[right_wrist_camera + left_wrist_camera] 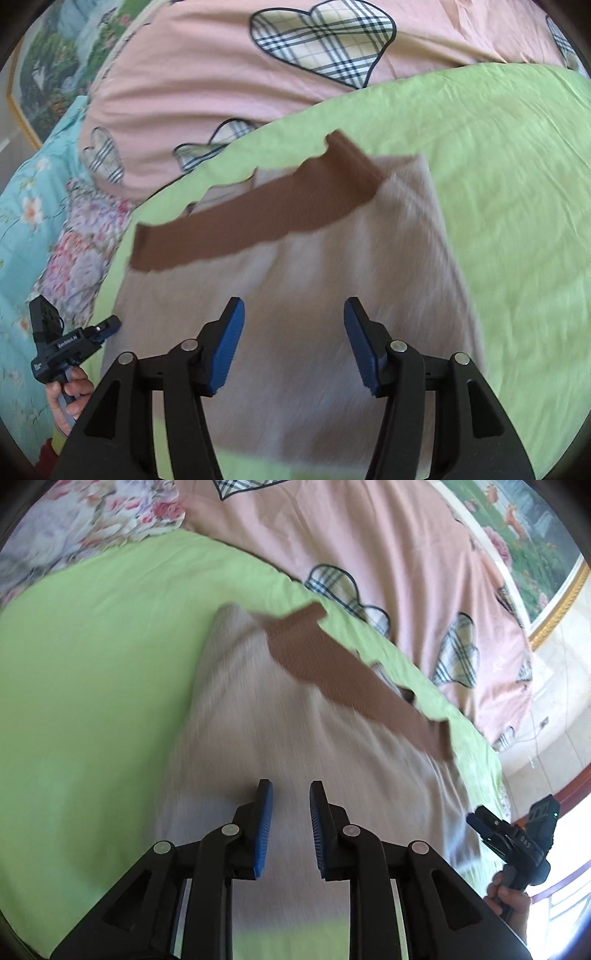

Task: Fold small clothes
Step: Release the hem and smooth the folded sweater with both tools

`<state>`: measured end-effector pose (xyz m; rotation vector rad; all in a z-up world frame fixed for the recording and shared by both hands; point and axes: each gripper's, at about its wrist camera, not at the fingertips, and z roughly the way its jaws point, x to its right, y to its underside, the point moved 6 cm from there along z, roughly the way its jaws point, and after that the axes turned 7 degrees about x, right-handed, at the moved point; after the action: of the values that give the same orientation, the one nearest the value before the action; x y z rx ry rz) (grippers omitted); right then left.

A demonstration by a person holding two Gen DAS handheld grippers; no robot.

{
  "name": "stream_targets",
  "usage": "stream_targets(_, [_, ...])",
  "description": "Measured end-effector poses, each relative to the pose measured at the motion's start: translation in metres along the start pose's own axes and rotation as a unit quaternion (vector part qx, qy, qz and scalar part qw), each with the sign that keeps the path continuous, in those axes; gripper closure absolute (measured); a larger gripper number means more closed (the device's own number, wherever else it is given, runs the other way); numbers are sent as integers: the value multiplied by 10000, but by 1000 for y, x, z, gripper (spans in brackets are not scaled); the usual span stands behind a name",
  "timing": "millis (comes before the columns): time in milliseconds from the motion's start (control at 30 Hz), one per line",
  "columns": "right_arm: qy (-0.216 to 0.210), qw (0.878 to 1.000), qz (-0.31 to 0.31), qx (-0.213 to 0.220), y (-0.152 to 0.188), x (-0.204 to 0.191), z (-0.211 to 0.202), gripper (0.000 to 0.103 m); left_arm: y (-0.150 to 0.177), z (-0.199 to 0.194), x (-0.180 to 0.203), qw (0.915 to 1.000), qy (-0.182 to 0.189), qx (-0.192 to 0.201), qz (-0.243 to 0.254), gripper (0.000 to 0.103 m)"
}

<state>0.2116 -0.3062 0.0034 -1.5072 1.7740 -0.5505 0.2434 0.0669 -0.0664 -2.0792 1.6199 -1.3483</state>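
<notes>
A small pale beige garment with a brown waistband lies flat on a green sheet. My left gripper hovers open and empty above the garment's near part. In the right wrist view the same garment with its brown band lies ahead. My right gripper is open wide and empty above it. Each gripper shows in the other's view: the right one at the garment's right edge, the left one at its left edge. Both views are motion-blurred.
A pink quilt with plaid hearts lies beyond the green sheet. Floral bedding lies at the sides. A framed picture leans at the far side. Floor tiles show past the bed.
</notes>
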Motion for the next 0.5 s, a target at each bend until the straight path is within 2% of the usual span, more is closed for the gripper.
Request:
stream_targets(167, [-148, 9998, -118, -28, 31, -23, -17, 30, 44, -27, 9, 9995, 160, -181, -190, 80])
stream_targets(267, [-120, 9997, -190, -50, 49, -33, -24, 27, 62, -38, 13, 9991, 196, -267, -249, 77])
stream_targets(400, [-187, 9996, -202, -53, 63, -43, -31, 19, 78, -43, 16, 9990, 144, -344, -253, 73])
stream_targets(500, [-61, 9988, -477, 65, 66, -51, -39, 17, 85, -43, 16, 9986, 101, -386, -336, 70])
